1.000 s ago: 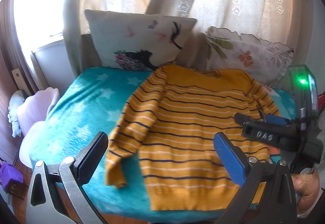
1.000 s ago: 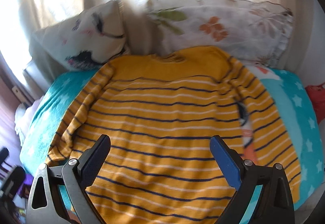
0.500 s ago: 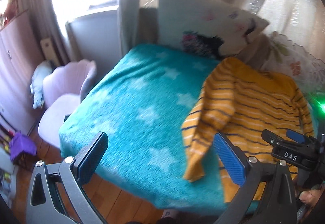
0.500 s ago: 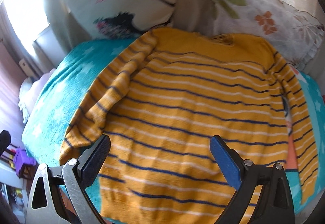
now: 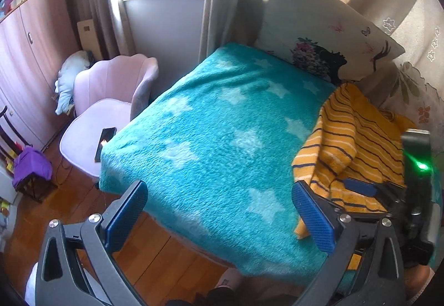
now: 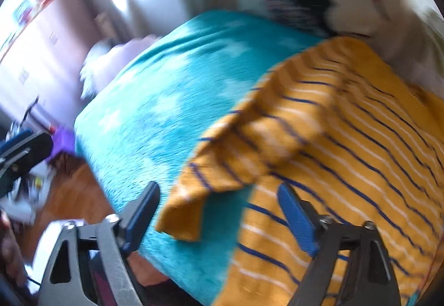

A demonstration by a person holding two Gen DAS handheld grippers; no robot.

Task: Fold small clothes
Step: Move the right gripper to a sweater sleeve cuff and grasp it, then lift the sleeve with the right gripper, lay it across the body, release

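A pale pink chair (image 5: pixel 111 100) with a phone (image 5: pixel 105 143) on its seat stands at far left, just beside a bed covered by a teal star-print blanket (image 5: pixel 222 139). Over the bed's near edge hangs the left claw (image 5: pixel 219 215), its blue pads spread wide with nothing but blanket between them. A second ago it faced the whole garment; it has since swung away to the left, so that the sweater now sits at the right edge of its view.

The yellow striped sweater (image 6: pixel 347 139) lies flat on the right half of the bed, its collar toward a printed pillow (image 5: pixel 327 37) against the curtain. One sleeve (image 6: pixel 230 164) runs down its left side, the cuff lying on bare blanket near the bed's edge.

Farthest right, the right claw (image 6: pixel 219 215) has come down and across from the middle of the sweater to that sleeve. Its jaws are closing, still well apart, with the cuff framed between them and not yet pinched; the picture is smeared by motion.

The shift suggests the fold is about to open with this sleeve, likely to be carried inward over the body. No fold has been made so far.
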